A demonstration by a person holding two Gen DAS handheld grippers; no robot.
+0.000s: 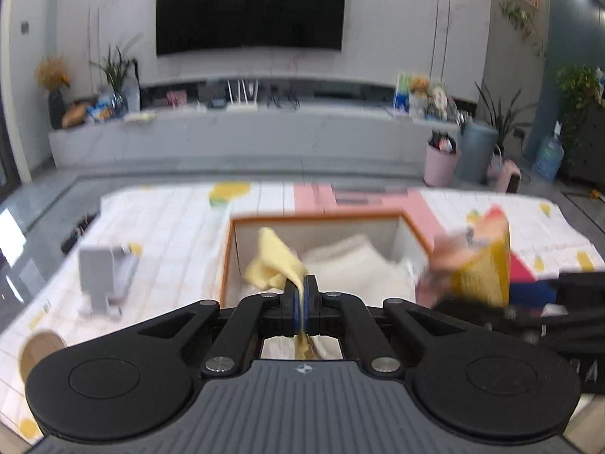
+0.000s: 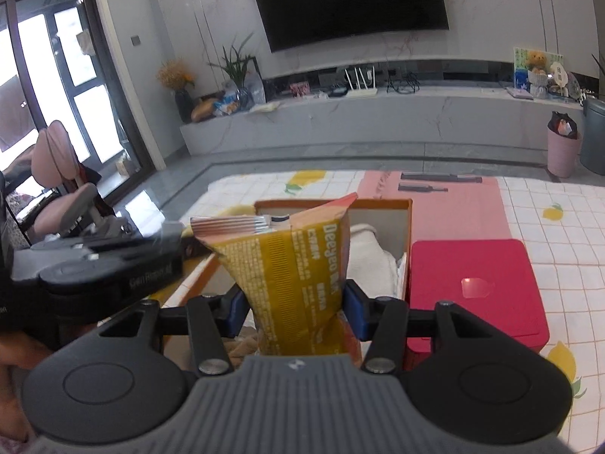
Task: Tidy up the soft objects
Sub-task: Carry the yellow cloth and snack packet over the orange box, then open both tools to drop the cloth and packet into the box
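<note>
Yellow cloth (image 1: 274,261) hangs pinched in the closed left gripper (image 1: 301,304) above an orange-rimmed box (image 2: 409,227) on the tiled table mat (image 2: 548,196). Right gripper (image 2: 293,308) clamps a mustard snack bag (image 2: 293,265) over the same box, which already holds a white towel (image 2: 372,261). Just right of it sits a red lidded box (image 2: 472,287).

Snack bag (image 1: 480,265) motion-blurred, print unreadable

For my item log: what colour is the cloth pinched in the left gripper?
Pale yellow cloth, clamped in the left gripper; it shows best in the left wrist view.
</note>
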